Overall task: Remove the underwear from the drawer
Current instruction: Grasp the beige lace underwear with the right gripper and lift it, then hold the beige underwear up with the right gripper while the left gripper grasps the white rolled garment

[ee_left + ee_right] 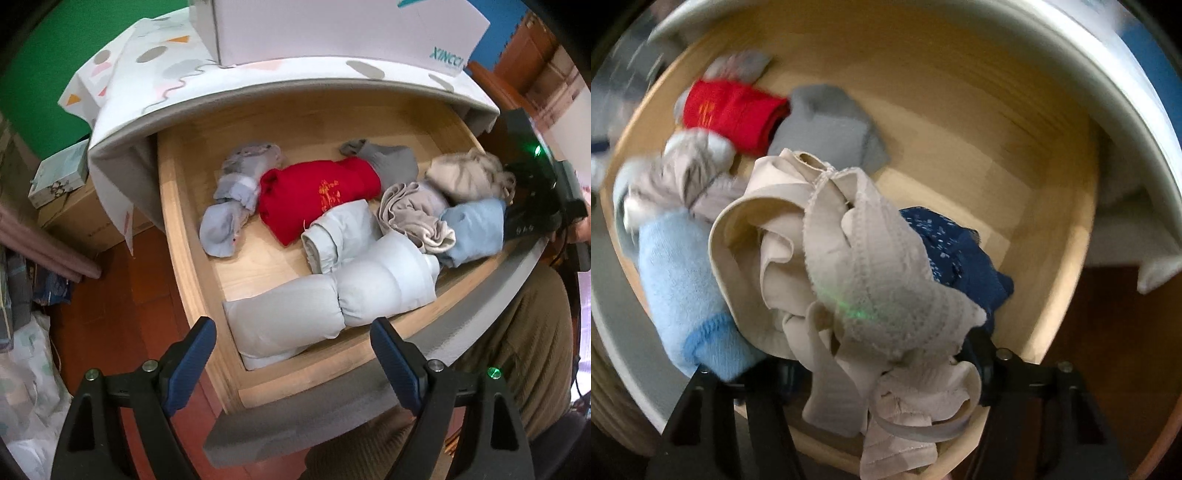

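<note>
The wooden drawer (184, 206) is pulled out and holds many small rolled and crumpled clothes. From left to right in the left wrist view there lie a pale lilac bundle (236, 199), a red folded piece (317, 195), a grey piece (388, 158) behind it, white rolls (343, 280) at the front, then a light blue sock (472, 229) and the beige underwear (469, 177) near the right end of the drawer. The underwear is thin, soft and light, with elastic lace bands, so it probably will fold and stretch under the pads and can drag its neighbours with it; the thick crumpled middle of the heap seems a better place to pinch than one loose strap. The left gripper (291, 354) hangs above the front edge of the drawer, pointing steeply down, its jaws wide apart with nothing between them. The right gripper (879, 373) points straight down into the beige underwear (849, 258); its jaws stand about half apart with the cloth bunched between them, but whether the pads already press on it cannot be told, because the cloth hides the tips.
</note>
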Available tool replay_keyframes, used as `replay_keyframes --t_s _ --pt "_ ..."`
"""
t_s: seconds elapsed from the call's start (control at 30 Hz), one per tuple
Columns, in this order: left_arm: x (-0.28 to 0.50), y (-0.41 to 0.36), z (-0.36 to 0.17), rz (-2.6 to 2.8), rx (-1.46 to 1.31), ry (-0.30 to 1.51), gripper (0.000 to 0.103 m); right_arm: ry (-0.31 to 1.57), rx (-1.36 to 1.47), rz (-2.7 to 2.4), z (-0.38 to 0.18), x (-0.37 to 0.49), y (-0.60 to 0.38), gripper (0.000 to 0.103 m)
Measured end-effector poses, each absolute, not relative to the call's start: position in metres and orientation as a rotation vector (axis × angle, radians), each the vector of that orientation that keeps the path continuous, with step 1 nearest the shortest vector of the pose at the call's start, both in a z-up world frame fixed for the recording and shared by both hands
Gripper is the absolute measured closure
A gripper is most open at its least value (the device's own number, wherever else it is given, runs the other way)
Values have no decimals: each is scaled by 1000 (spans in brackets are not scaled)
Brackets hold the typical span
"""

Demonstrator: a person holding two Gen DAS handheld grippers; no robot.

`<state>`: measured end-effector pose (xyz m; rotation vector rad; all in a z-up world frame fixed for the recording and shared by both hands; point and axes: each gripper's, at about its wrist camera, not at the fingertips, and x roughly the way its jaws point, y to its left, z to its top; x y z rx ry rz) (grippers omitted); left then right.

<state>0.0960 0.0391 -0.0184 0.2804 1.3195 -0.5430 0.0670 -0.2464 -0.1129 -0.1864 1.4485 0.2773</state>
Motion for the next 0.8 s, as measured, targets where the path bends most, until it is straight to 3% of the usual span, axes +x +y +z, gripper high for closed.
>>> replay_keyframes --t_s 0.33,0.8 --pt "98 24 -23 -615 428 1272 15 1248 246 75 -65 56 -304 43" --pt "111 -4 -49 -779 547 1355 15 1151 457 52 -56 14 -317 43"
